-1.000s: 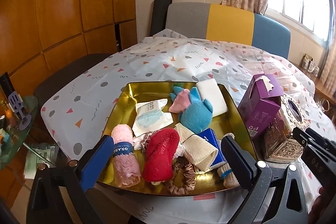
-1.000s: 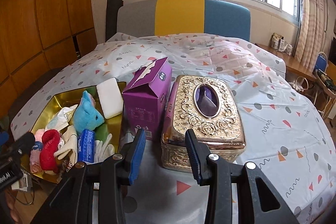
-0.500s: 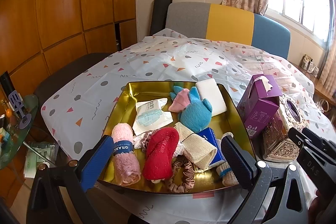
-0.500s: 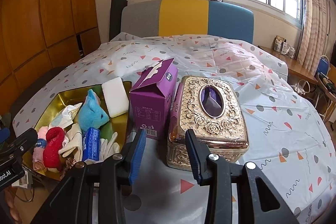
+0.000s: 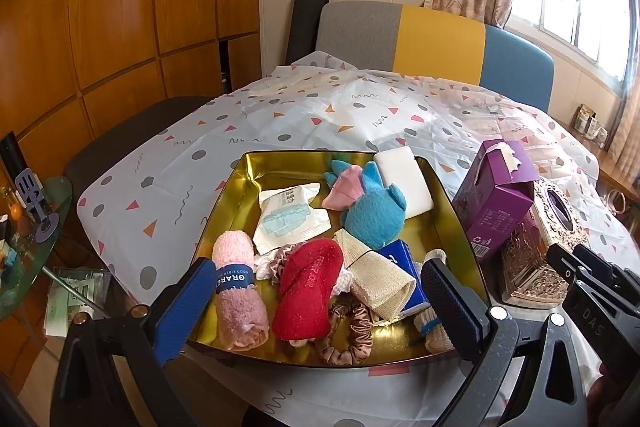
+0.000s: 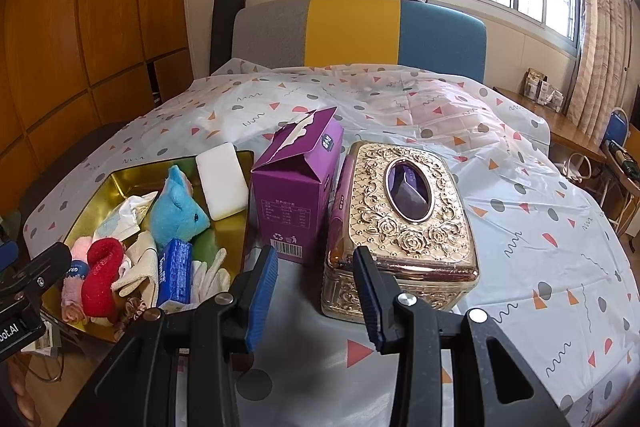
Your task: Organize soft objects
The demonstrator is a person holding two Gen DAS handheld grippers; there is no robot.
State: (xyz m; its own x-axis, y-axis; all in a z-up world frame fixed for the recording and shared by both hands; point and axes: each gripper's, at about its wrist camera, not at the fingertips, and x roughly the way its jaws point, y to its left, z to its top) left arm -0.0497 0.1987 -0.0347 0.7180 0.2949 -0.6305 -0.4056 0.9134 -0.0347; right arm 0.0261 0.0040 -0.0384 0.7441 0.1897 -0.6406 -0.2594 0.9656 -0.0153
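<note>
A gold tray (image 5: 224, 211) near the table's front edge holds several soft things: a pink towel roll (image 5: 236, 291), a red towel (image 5: 308, 291), a blue plush toy (image 5: 372, 211), a white sponge (image 5: 404, 183), a beige cloth (image 5: 376, 275) and a satin scrunchie (image 5: 348, 339). My left gripper (image 5: 320, 291) hovers open over the tray's near side, its blue pads wide apart and touching nothing. My right gripper (image 6: 316, 287) is open and empty, just in front of a purple carton (image 6: 296, 195) and a gold tissue box (image 6: 404, 211).
A white packet (image 5: 288, 219) and a blue tissue pack (image 5: 400, 259) also lie in the tray. The patterned tablecloth (image 6: 520, 227) stretches behind and to the right. A grey, yellow and blue chair back (image 6: 352, 31) stands at the far side; a glass side table (image 5: 36, 235) is at left.
</note>
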